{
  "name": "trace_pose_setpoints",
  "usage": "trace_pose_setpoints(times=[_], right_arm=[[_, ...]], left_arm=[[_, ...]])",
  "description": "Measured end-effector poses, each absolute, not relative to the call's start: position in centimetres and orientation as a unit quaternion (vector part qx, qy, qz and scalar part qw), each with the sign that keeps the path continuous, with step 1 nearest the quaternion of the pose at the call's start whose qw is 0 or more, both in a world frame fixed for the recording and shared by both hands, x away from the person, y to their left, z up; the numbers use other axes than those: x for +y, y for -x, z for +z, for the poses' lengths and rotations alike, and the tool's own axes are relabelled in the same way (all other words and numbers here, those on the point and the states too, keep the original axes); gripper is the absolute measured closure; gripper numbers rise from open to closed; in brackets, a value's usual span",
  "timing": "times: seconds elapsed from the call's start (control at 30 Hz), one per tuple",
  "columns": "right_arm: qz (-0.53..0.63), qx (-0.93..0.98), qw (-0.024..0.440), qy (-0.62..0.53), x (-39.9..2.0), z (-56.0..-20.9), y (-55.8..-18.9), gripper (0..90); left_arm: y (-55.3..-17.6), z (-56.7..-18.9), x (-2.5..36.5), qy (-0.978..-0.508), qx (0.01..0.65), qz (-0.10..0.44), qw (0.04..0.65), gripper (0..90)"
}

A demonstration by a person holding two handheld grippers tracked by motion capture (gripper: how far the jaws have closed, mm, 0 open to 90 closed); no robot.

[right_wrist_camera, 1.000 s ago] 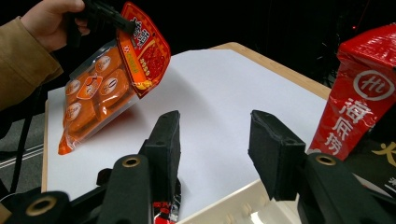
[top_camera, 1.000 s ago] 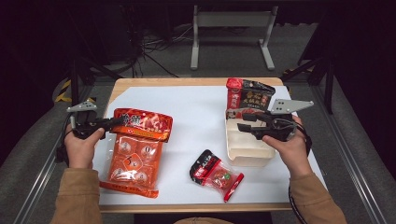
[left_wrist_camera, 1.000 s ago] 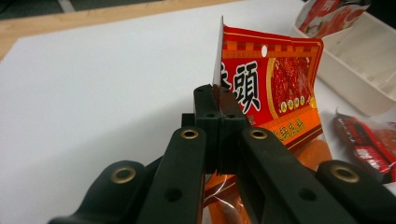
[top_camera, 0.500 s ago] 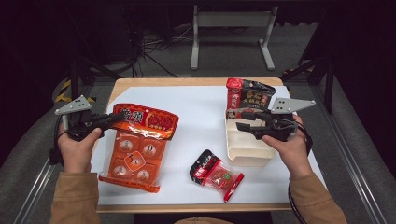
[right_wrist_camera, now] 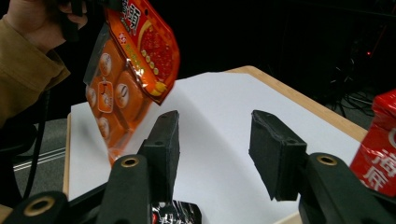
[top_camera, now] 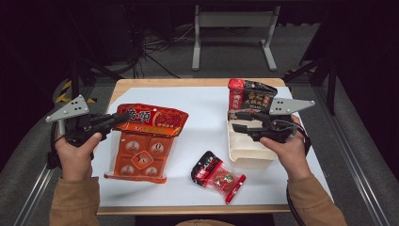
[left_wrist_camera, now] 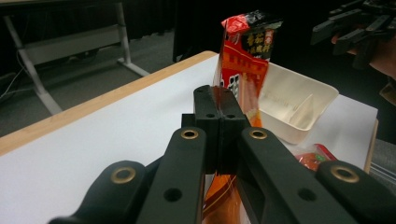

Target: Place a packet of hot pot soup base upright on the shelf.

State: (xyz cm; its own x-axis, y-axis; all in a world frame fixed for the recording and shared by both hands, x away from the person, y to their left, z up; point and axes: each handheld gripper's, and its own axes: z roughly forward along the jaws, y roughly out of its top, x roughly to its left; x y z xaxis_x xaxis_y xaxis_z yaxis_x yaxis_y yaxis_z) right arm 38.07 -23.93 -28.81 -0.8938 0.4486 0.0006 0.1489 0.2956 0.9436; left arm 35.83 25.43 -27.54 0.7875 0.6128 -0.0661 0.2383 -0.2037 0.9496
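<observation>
the left gripper (top_camera: 117, 120) sits at the left side of the white worktop (top_camera: 207, 136), its fingers (left_wrist_camera: 218, 116) pressed together on the upper left edge of a large orange snack bag (top_camera: 146, 141). the bag is lifted at that end: in the right gripper view it hangs tilted with its lower corner down at the worktop surface, and in the high view its far end reaches toward the near left part of the worktop. in the left gripper view the orange film runs between the two black fingers and out below them. the right gripper (top_camera: 235, 121) is held over the far end of a cream plastic tray (top_camera: 247, 153) on the right side of the worktop; its fingers (right_wrist_camera: 166, 140) are spread wide with nothing between them, as the right gripper view shows. just behind the tray stands a red and black packet (top_camera: 249, 96), upright near the far right edge. a small red and black sachet (top_camera: 217, 174) lies flat near the front edge of the worktop, between the orange bag and the tray and apart from both. each gripper carries a grey three-cornered plate (top_camera: 70, 108) on top, and a tan sleeve (top_camera: 75, 202) covers each forearm.
</observation>
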Motion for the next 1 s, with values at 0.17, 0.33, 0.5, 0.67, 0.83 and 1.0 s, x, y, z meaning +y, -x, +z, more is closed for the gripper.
trace_pose_setpoints(times=[0.17, 0.33, 0.5, 0.67, 0.83, 1.0], right_arm=[[0.566, 0.793, 0.131, -0.182, -23.4, -28.6, -38.0, 51.7], [0.572, 0.791, 0.125, -0.178, -22.7, -28.4, -38.2, 51.2], [0.573, 0.792, 0.119, -0.172, -21.7, -28.3, -38.7, 49.5], [0.578, 0.791, 0.109, -0.168, -20.7, -28.5, -39.2, 46.1], [0.586, 0.786, 0.101, -0.167, -20.0, -28.8, -39.8, 43.3], [0.602, 0.776, 0.085, -0.167, -18.9, -29.2, -40.5, 40.2]], left_arm=[[-35.3, -27.1, 25.1, -0.757, 0.269, 0.167, 0.571, 90.0], [-34.7, -26.6, 24.4, -0.758, 0.251, 0.171, 0.577, 90.0], [-34.1, -26.1, 23.8, -0.754, 0.232, 0.171, 0.591, 90.0], [-33.8, -25.7, 23.1, -0.753, 0.224, 0.182, 0.592, 90.0], [-33.9, -25.6, 23.0, -0.744, 0.221, 0.185, 0.603, 90.0], [-33.9, -25.5, 22.3, -0.739, 0.207, 0.171, 0.618, 90.0]])
